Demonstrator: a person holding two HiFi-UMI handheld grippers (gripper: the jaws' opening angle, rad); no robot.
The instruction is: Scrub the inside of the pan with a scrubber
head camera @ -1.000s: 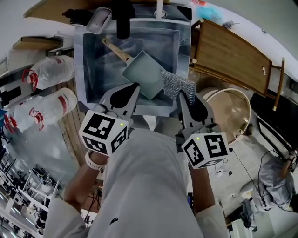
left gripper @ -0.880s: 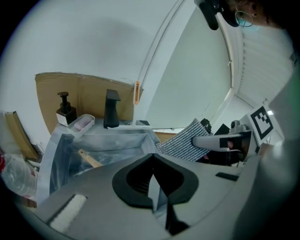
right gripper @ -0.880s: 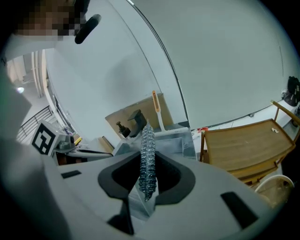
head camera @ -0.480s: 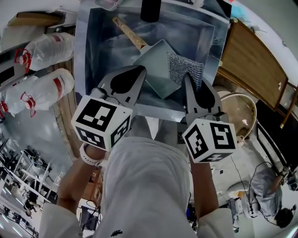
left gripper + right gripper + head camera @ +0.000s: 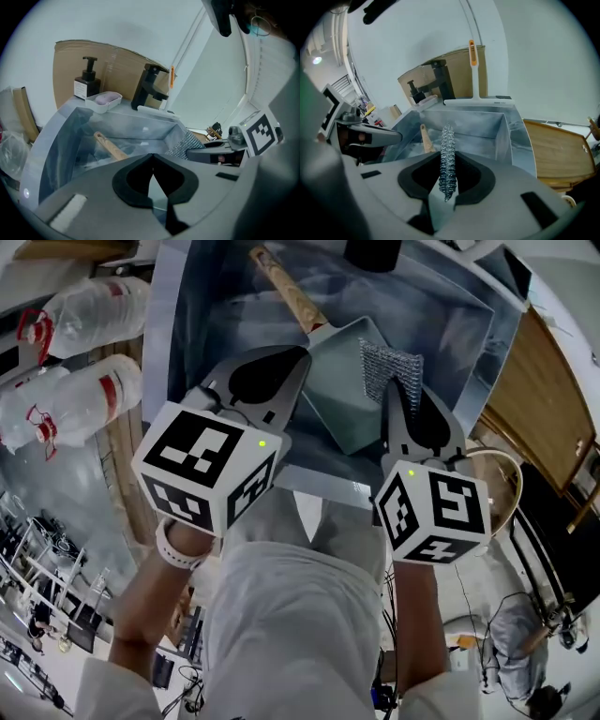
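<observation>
The big metal sink (image 5: 192, 343) filled most of our view, with the square pan (image 5: 342, 390) lying inside it, wooden handle (image 5: 286, 292) pointing away from us. Our left gripper (image 5: 296, 360) was squeezed together, tips right by the pan's near edge. Our right gripper (image 5: 397, 395) was clamped on the mesh scrubber (image 5: 388, 367), over the pan's inside.
</observation>
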